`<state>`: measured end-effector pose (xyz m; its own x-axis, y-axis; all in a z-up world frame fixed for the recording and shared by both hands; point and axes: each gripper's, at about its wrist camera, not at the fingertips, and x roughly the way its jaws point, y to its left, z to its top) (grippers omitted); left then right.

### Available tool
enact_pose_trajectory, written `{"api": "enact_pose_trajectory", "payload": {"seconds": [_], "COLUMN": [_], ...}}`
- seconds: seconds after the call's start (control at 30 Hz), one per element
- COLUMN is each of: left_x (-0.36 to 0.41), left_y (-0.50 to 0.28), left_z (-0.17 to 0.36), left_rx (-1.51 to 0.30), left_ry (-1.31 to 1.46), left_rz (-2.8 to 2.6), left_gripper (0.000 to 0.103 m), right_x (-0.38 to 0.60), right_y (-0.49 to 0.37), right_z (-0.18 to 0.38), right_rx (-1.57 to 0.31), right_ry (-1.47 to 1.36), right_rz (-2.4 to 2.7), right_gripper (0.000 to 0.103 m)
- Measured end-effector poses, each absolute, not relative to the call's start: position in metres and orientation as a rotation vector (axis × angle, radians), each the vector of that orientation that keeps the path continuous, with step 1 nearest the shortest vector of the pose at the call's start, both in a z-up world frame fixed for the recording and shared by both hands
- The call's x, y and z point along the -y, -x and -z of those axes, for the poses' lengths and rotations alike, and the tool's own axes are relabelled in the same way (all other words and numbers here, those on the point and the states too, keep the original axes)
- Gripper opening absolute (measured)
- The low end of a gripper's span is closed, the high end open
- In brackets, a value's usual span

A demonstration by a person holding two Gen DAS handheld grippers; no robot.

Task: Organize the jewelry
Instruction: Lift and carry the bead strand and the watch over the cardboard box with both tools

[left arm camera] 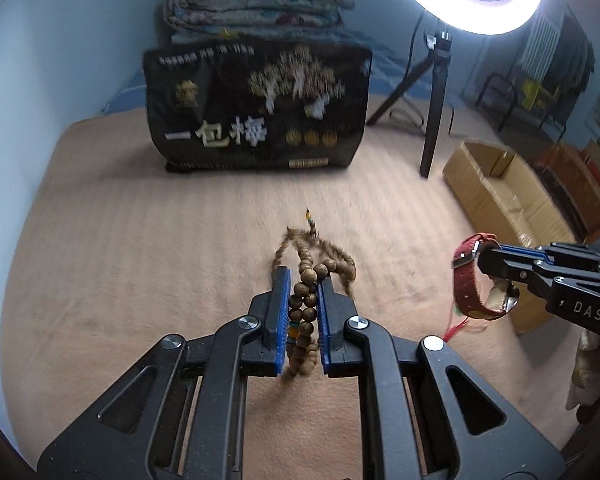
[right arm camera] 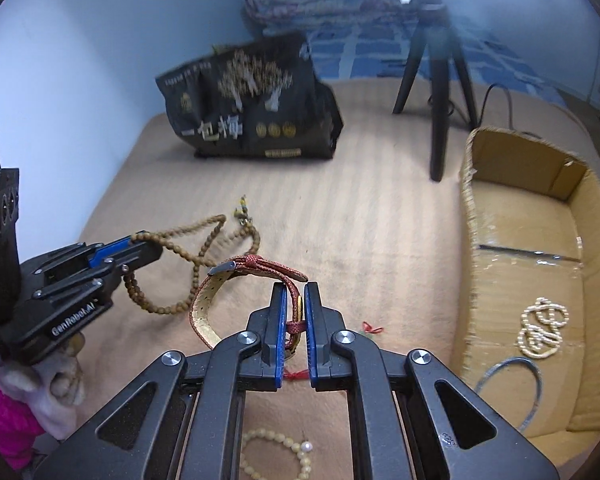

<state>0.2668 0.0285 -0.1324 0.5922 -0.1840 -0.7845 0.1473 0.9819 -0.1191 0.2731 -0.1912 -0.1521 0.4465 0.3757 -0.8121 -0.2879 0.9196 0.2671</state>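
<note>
Right wrist view cuts off the cardboard box at the beige blanket's right edge; inside it lie a coiled pearl necklace and a grey-blue ring, partly hidden behind the gripper body. The left gripper is clamped on a wooden bead string, whose blurred loops hang above the blanket's middle, long axis running away from the camera. The right gripper pinches a red watch strap, its loop reaching left, dial hidden. A pale bead bracelet is cropped at the near edge.
</note>
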Motion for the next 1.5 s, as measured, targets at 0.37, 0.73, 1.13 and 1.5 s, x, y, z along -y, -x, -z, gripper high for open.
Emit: {"api": "enact_pose_trajectory", "payload": {"seconds": [0.37,0.73,1.13,1.5], "left_x": [-0.036,0.009,0.096,0.166], "left_y": [-0.249,-0.230,-0.240,-0.269], "left_z": [0.084,0.033,-0.013,-0.012], "left_rx": [-0.830,-0.748,-0.669,-0.671], "left_ry": [0.124,0.093,0.044,0.015], "left_rz": [0.199,0.285,0.425,0.490], "left_gripper": [0.011,0.011,0.011,0.011], "right_x": [0.228,0.290,0.341,0.373], "right_y": [-0.247,-0.218,-0.213,-0.217], "right_z": [0.095,0.076,0.086,0.103], "right_rx": [-0.924,-0.893,-0.916,-0.943], "right_ry": [-0.129,-0.142,-0.160,-0.167], "right_rz": [-0.353,-0.255,-0.183,-0.140], "right_gripper": [0.007,0.007,0.007,0.007]}}
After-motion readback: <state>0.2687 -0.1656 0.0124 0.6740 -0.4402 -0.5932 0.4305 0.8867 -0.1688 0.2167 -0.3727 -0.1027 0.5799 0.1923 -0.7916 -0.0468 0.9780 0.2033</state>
